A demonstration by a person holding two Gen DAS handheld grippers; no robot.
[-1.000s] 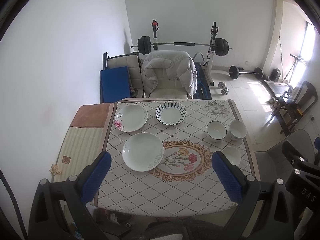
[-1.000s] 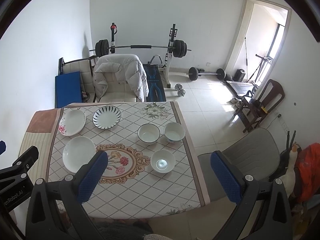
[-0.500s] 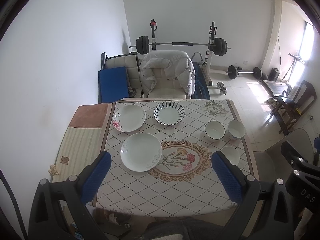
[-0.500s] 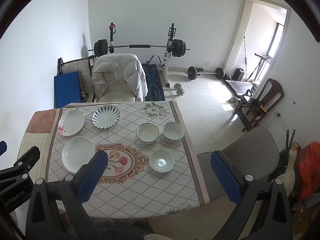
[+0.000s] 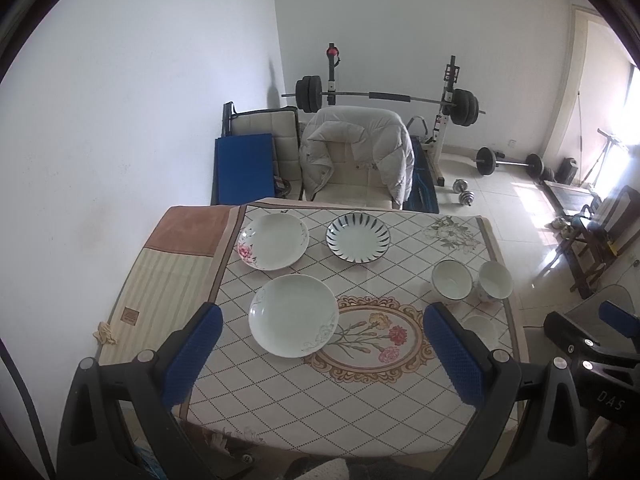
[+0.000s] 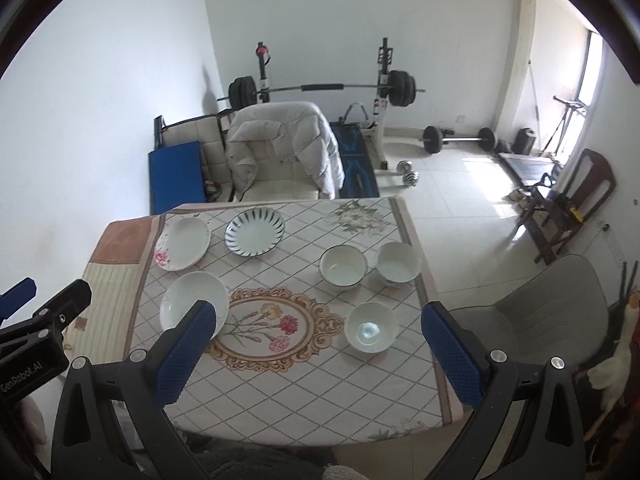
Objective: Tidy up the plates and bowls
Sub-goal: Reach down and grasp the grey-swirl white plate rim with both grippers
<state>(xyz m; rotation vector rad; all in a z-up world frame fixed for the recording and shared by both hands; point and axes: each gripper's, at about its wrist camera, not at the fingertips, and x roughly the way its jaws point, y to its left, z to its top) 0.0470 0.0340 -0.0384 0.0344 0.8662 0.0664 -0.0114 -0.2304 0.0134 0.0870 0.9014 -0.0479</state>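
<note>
Three plates lie on the left half of the table [image 5: 304,408]: a plain white plate [image 5: 293,315] nearest me, a plate with a pink flower [image 5: 273,241] behind it, and a plate with dark blue rim strokes [image 5: 357,236] beside that. Three bowls stand on the right half: a dark-rimmed bowl [image 6: 343,266], a white bowl [image 6: 398,263] at the table's right edge, and a nearer white bowl [image 6: 371,327]. My left gripper [image 5: 320,354] and right gripper [image 6: 316,354] both hover high above the near edge, open and holding nothing.
A chair draped with a white padded jacket [image 5: 357,148] stands behind the table. A barbell rack [image 6: 320,92], dumbbells and a blue mat [image 5: 244,168] line the back wall. A grey chair [image 6: 548,304] is at the table's right side. A wall runs along the left.
Both views have shifted slightly; the table now sits a little further from me and more centred. No plate or bowl has moved, and both grippers stay open.
</note>
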